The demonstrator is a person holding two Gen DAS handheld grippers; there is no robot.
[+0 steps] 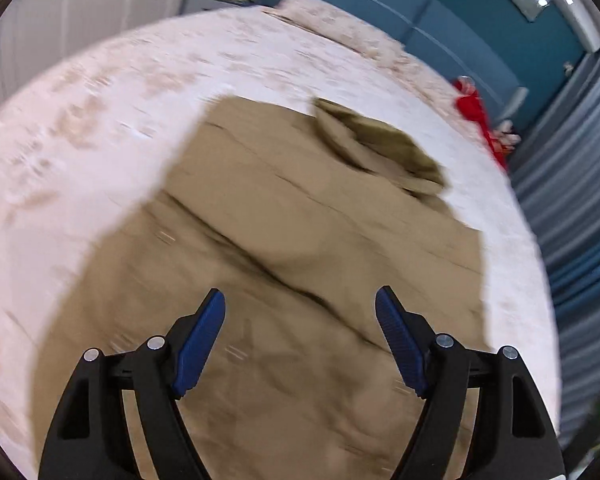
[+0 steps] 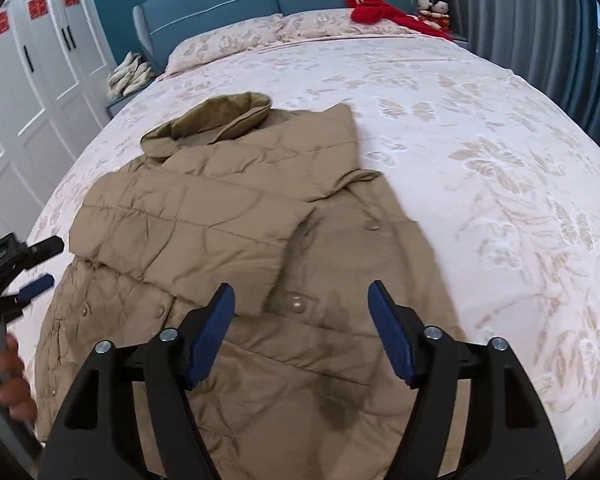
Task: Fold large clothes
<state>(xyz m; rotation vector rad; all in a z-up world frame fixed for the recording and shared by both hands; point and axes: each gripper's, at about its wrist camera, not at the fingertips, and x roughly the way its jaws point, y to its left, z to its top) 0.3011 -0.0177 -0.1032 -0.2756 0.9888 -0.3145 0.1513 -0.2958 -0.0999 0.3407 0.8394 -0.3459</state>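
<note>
Jaws of left gripper (image 1: 300, 300) and right gripper (image 2: 301, 294) gape empty above the tan quilted puffer coat (image 2: 236, 216) on the floral bed (image 2: 480, 128). Both sleeves look folded in; best pinch the hem corners evenly, then lift towards the collar

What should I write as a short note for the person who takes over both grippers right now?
Left gripper: open, holding nothing, above the coat.
Right gripper: open, holding nothing, above the coat's lower part.
Tan padded coat: lies flat on the bed, hood toward the headboard.
Done: both sleeves seem folded across the front.
Left: likely fold the body up into a compact bundle. The left wrist view is blurred, so check the grip point first.
</note>
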